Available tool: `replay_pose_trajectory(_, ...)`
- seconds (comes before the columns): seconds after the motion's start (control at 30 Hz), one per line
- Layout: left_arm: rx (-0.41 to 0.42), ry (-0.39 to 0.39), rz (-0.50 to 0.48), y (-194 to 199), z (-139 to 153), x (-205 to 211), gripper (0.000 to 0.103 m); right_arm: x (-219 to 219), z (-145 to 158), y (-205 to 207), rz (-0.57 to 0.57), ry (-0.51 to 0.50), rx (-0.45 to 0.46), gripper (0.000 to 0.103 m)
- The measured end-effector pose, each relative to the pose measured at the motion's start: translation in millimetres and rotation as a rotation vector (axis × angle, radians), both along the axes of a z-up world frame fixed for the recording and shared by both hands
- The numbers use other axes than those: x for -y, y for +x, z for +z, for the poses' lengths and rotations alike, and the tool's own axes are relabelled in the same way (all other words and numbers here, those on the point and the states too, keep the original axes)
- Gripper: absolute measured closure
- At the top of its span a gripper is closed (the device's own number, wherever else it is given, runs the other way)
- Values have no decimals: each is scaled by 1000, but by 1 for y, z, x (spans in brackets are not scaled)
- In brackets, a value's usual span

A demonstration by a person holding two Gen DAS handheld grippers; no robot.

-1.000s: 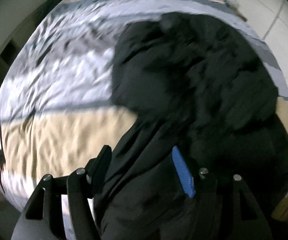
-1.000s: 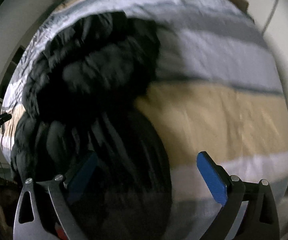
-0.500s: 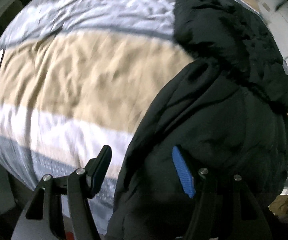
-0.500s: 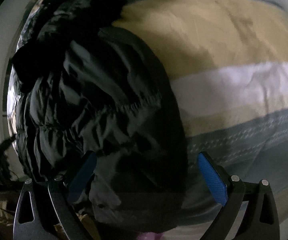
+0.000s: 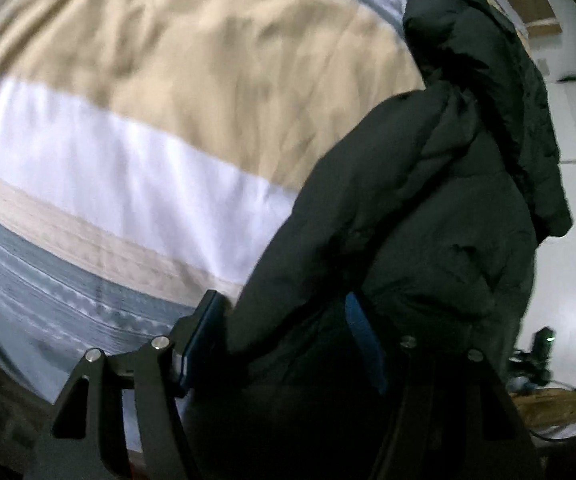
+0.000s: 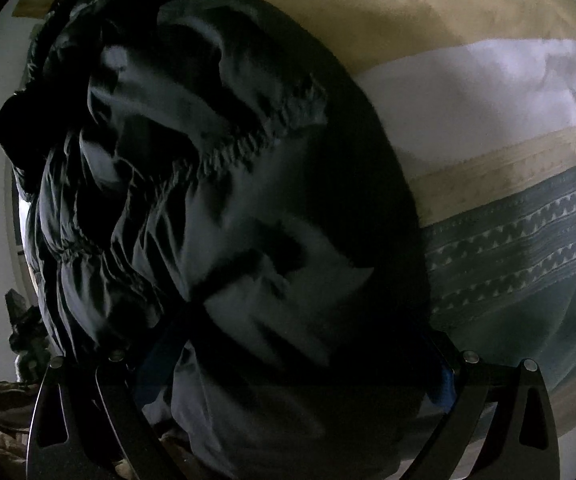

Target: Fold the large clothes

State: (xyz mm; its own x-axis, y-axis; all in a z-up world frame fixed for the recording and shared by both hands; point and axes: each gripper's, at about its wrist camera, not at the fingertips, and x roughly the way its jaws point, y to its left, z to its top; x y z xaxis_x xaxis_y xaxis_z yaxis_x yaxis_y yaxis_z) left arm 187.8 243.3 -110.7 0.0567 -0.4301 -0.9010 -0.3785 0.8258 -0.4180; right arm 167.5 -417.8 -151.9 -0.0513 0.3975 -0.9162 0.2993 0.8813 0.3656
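Clearly my left gripper (image 5: 284, 336) pinches the black puffer jacket (image 5: 440, 216), which hangs over the striped bed cover (image 5: 136, 168); my right gripper (image 6: 292, 364) has jaws spread around its bulk. I judge slick padding could slip, dropping the fold crooked.

- The puffy black padded jacket (image 6: 224, 208) covers most of the right gripper's blue finger pads (image 6: 444, 388).
- Its bottom edge runs off the frame.
- The striped beige, white and grey bedspread (image 5: 136, 92) is blurred.
- A small dark device (image 5: 538, 354), perhaps a tripod, is unclear.
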Motion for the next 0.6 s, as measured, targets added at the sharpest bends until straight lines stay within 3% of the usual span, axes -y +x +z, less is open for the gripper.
replay_pose_trajectory(0.17, 7, -81, -32, -16, 3, 14, 39, 5, -11, -17, -44, 51, -5, 3)
replay_pose_trajectory(0.4, -2, -198, 12, -42, 8, 25, 39, 5, -23, -41, -52, 124, -14, 3)
replay_pose_trajectory(0.6, 0, -215, -1, -53, 13, 40, 39, 1, -25, -57, -48, 154, -32, 7)
